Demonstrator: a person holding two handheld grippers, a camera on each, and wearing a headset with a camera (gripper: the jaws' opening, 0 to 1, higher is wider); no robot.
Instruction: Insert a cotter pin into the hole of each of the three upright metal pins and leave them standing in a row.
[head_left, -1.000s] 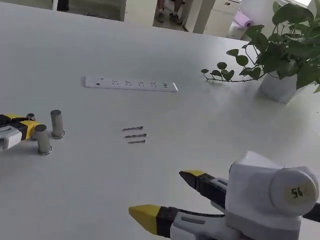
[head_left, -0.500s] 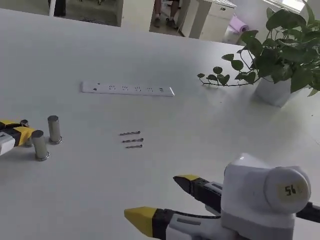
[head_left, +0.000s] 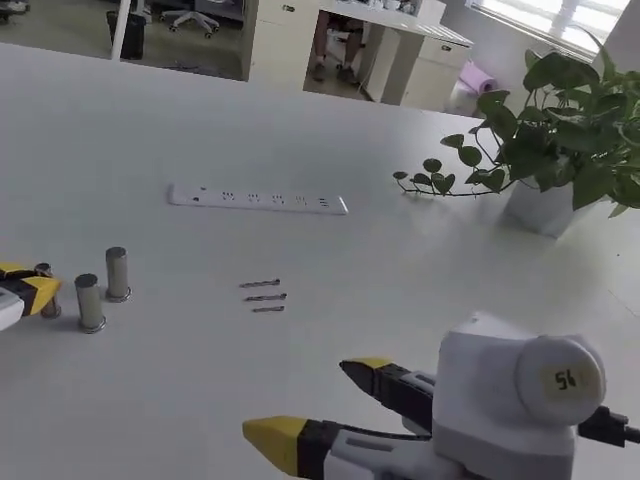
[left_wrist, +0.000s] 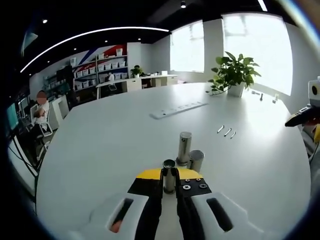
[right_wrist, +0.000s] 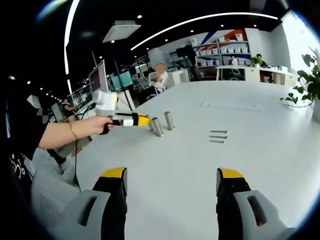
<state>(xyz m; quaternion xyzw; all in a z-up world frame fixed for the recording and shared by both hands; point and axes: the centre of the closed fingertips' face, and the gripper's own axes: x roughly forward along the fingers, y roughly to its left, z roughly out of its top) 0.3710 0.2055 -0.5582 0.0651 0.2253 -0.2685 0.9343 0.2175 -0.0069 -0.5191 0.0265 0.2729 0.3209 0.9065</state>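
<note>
Three short steel pins stand at the table's left. My left gripper (head_left: 40, 293) (left_wrist: 169, 175) is shut on the nearest pin (left_wrist: 169, 169), which peeks up behind the yellow tips (head_left: 44, 272). The other two pins (head_left: 89, 302) (head_left: 118, 274) stand free just to its right; in the left gripper view they are just ahead of the jaws (left_wrist: 185, 146) (left_wrist: 196, 160). Three thin cotter pins (head_left: 266, 297) (left_wrist: 226, 131) (right_wrist: 218, 136) lie side by side mid-table. My right gripper (head_left: 318, 405) (right_wrist: 172, 175) hovers open and holds nothing, nearer me than the cotter pins.
A white power strip (head_left: 258, 198) lies beyond the cotter pins. A potted plant (head_left: 545, 150) with trailing leaves stands at the far right. A hand and forearm (right_wrist: 75, 131) hold the left gripper in the right gripper view. The wide white table (head_left: 420, 300) is bare around the parts.
The head camera has tilted, so everything sits lower in view. My left gripper and its pin have edged slightly left, away from the two free pins. The right gripper stays open.
</note>
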